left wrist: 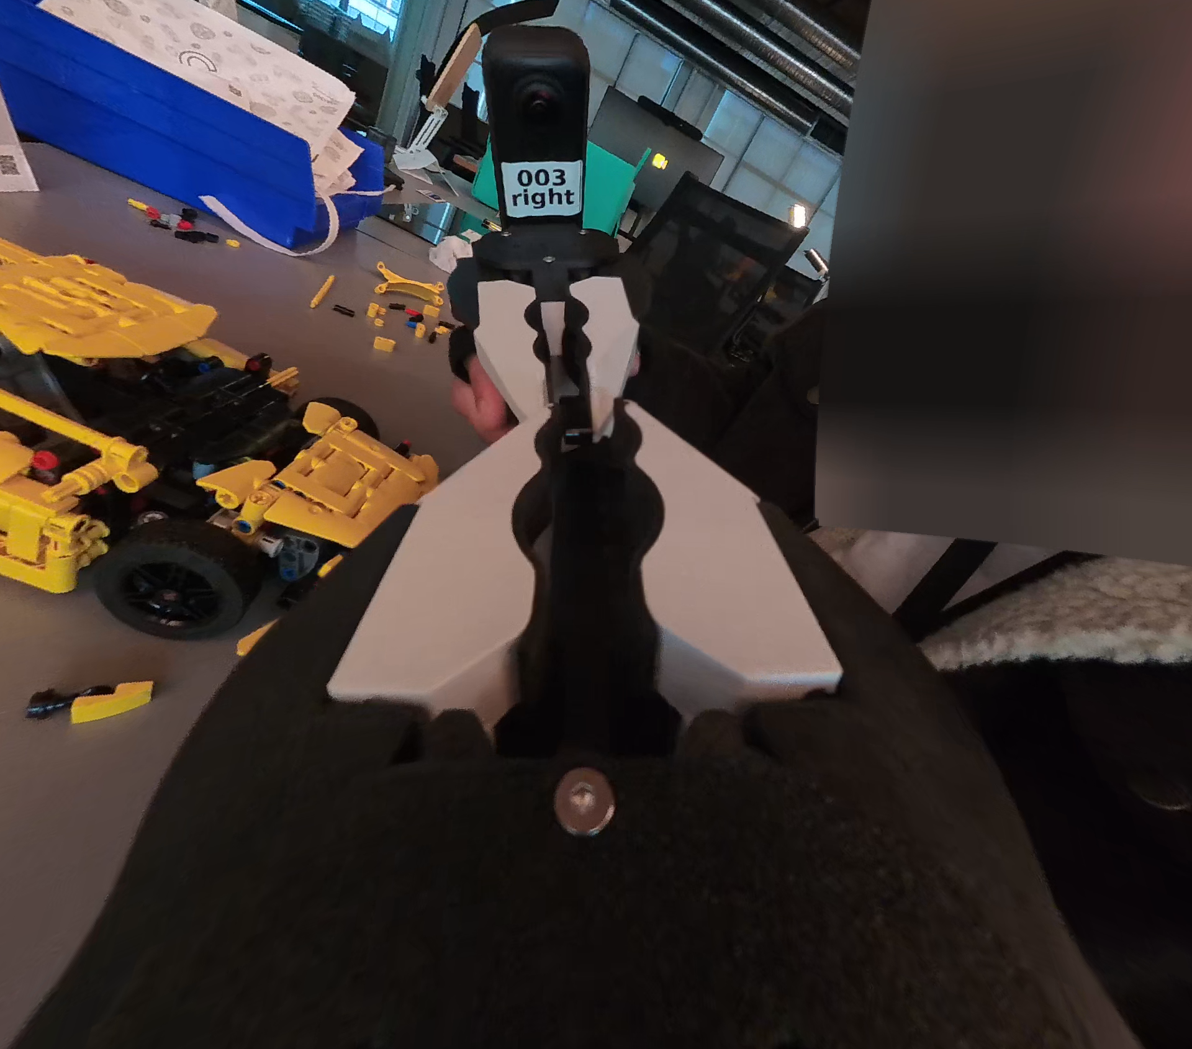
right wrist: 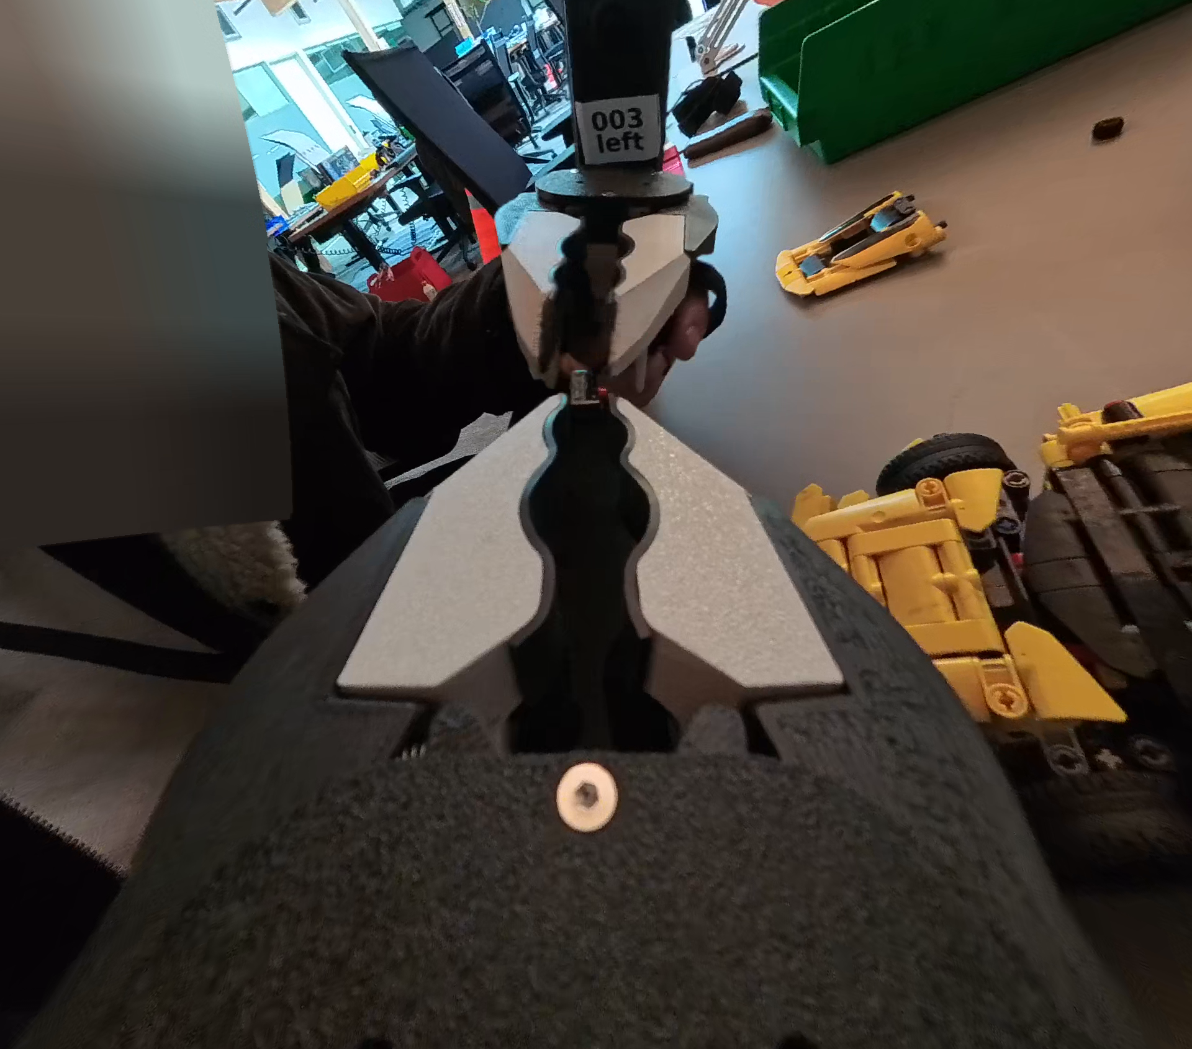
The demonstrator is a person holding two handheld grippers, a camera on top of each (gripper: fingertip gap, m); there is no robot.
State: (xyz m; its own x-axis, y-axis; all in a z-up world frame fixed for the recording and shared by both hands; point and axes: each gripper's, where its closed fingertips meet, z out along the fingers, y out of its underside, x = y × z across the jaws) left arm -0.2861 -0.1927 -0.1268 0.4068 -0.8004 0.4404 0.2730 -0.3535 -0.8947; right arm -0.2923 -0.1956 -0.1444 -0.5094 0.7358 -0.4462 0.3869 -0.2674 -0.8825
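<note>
My two grippers meet tip to tip above a grey table [left wrist: 361, 373]. My left gripper [left wrist: 584, 418] has its jaws nearly together on a small black piece [left wrist: 571, 434]. My right gripper [right wrist: 584, 405] faces it, jaws also nearly together on the same small black piece [right wrist: 582, 388], which has a red end. In each view the other gripper shows farther off, the right gripper [left wrist: 574, 418] and the left gripper [right wrist: 577, 370], each held by a hand [right wrist: 684, 334]. How the piece sits between the pads is hidden. A half-built yellow and black brick car [left wrist: 193, 470] stands to the side.
The car also shows in the right wrist view [right wrist: 967, 566]. A blue bin [left wrist: 161, 115] with patterned paper, a loose yellow body panel [left wrist: 84, 308] and scattered small parts [left wrist: 400, 302] lie on the table. A green bin [right wrist: 967, 18] and a small yellow panel assembly [right wrist: 858, 244] lie farther off. Only a small space, under 4 cm, lies between the two pairs of fingers.
</note>
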